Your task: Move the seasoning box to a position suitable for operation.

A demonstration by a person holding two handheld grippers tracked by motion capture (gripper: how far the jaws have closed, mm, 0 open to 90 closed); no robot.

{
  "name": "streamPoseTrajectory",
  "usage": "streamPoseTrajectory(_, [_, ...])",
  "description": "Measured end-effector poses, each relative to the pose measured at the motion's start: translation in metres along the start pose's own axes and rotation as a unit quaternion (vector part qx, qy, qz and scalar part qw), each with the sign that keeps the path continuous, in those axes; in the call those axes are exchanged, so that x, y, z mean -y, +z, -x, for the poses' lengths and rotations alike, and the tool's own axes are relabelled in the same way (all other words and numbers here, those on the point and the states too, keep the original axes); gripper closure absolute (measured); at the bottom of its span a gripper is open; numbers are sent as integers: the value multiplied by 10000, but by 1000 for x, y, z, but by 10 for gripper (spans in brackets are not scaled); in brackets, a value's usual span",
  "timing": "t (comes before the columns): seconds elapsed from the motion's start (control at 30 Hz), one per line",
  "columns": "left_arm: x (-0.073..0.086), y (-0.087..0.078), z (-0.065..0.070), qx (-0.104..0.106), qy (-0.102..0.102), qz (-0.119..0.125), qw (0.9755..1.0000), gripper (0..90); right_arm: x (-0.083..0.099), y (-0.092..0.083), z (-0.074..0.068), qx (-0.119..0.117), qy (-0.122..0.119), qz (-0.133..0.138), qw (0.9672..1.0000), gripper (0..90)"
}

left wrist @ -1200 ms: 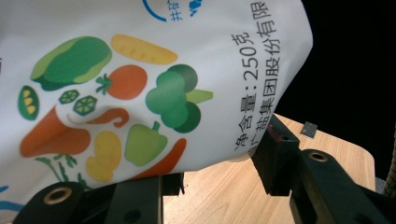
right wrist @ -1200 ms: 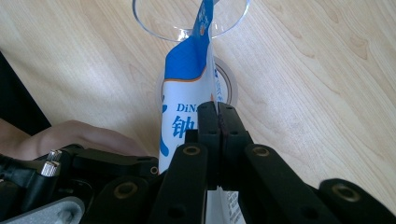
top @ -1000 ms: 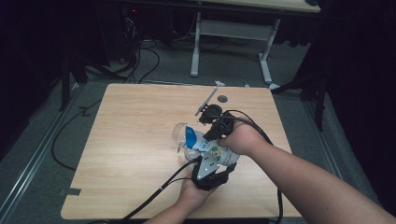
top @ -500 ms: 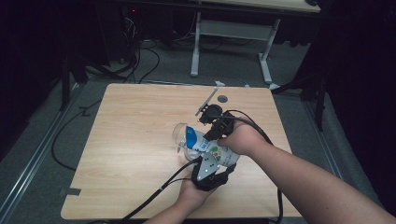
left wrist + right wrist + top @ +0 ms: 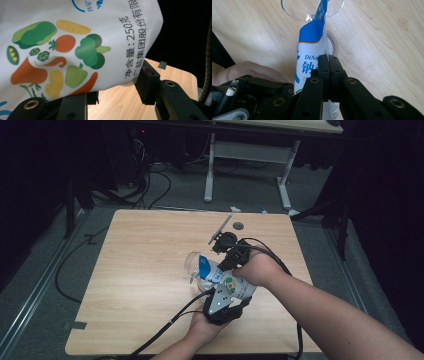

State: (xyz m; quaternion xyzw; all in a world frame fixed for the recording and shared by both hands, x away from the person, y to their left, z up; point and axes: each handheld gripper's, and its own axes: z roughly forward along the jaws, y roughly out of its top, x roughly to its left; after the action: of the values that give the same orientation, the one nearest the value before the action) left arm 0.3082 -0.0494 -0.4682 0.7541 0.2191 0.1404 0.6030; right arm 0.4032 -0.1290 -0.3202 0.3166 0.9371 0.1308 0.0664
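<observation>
A white and blue pouch [image 5: 220, 277] printed with vegetables [image 5: 75, 50] hangs tilted over the wooden table [image 5: 145, 270], held between both grippers. My left gripper [image 5: 227, 296] clamps its lower end, with the jaws pressing on either side [image 5: 120, 86]. My right gripper [image 5: 226, 262] is shut on the pouch's edge, jaws pressed together on it [image 5: 328, 66]. The blue top corner [image 5: 319, 22] points into a clear glass [image 5: 312, 10] that stands on the table to the left of the grippers [image 5: 192, 267].
A small dark round piece [image 5: 238, 225] lies near the table's far edge. A small grey square [image 5: 162, 65] sits on the wood. Beyond the table stand a desk frame [image 5: 210, 170] and floor cables [image 5: 150, 185]. The table's left half is bare wood.
</observation>
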Motion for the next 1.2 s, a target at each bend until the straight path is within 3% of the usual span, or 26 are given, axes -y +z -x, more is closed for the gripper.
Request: streamPoseTrajectory(1.2, [-4,3,0,-19,-93,90,9999,580,-4,2,-2,30,-57,-7,10000,897])
